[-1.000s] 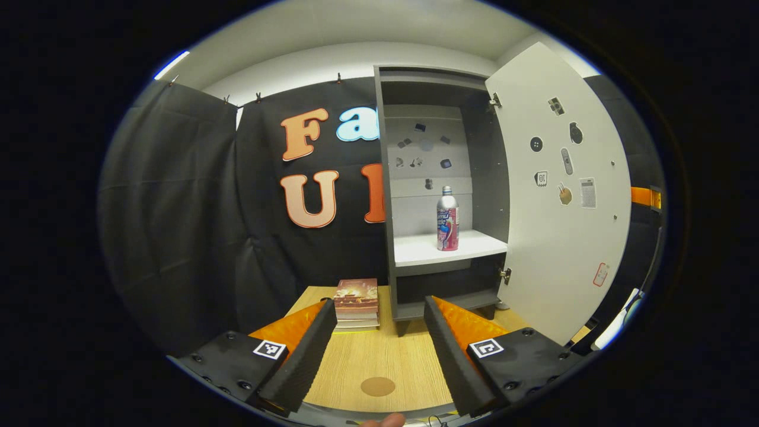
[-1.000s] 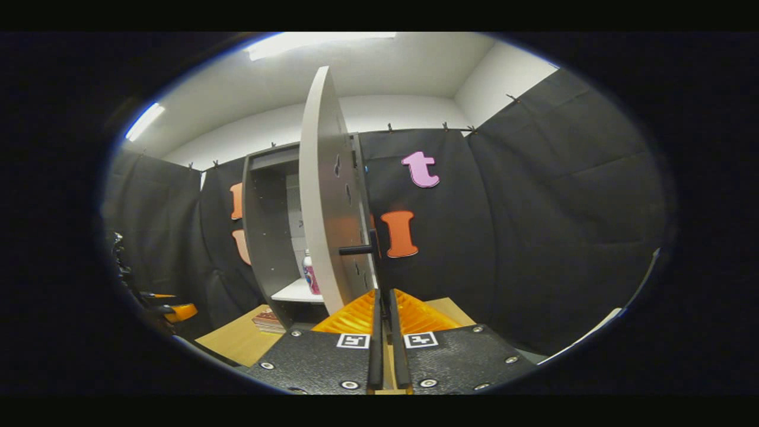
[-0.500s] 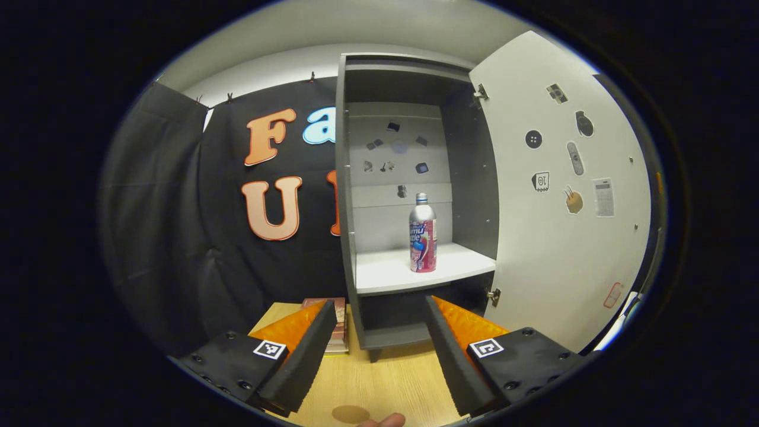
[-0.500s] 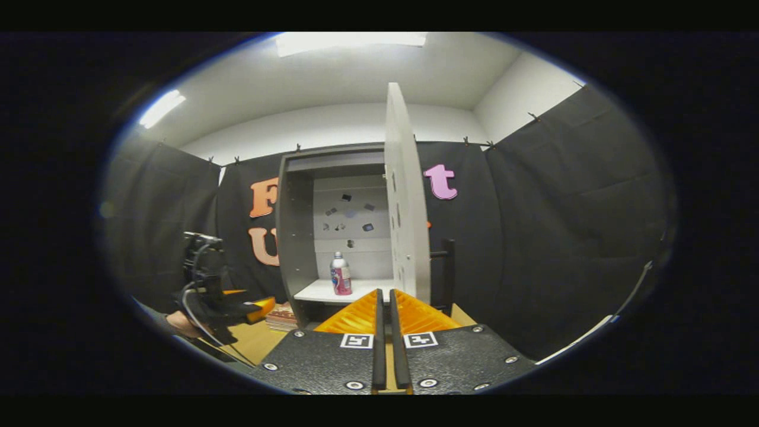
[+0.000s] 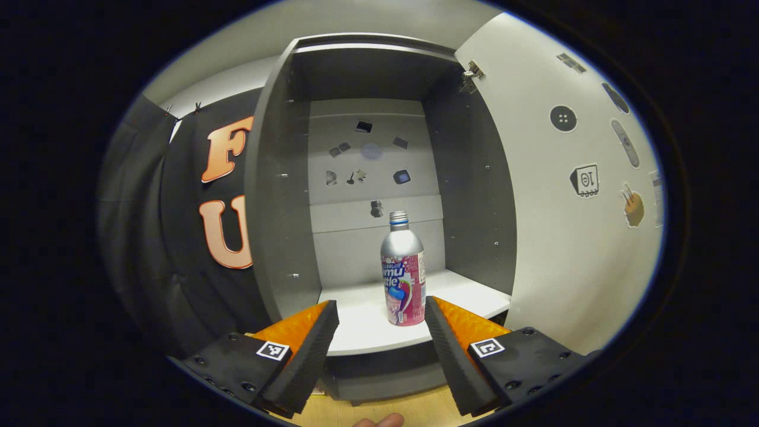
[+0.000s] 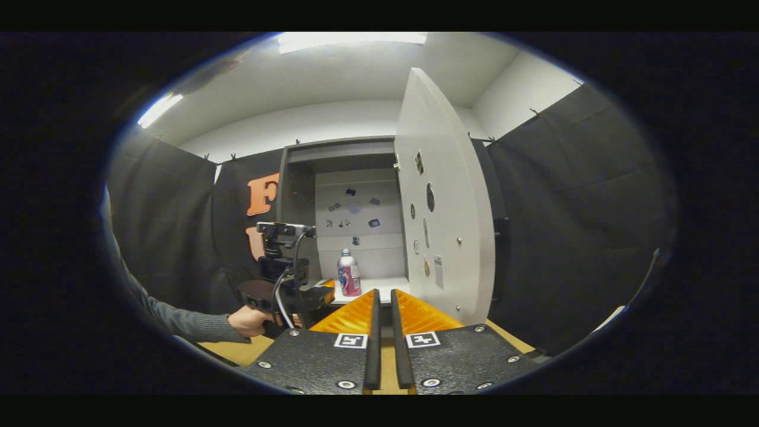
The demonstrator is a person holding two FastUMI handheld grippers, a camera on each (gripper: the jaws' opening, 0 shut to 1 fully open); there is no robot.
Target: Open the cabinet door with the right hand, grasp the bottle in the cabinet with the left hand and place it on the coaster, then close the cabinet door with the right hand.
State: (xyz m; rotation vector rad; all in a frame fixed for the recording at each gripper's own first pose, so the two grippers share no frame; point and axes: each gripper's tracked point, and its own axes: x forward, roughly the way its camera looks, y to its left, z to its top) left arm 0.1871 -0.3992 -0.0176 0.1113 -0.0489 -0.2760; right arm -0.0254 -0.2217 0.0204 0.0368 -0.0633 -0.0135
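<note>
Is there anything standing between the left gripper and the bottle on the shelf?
No. In the left gripper view, only bare white shelf lies between the open left gripper and the upright bottle.

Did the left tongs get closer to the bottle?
Yes. The left tongs moved forward toward the cabinet; the bottle now stands near their tips.

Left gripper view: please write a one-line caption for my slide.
Open hand-held gripper approaches upright bottle on cabinet shelf, door open.
</note>
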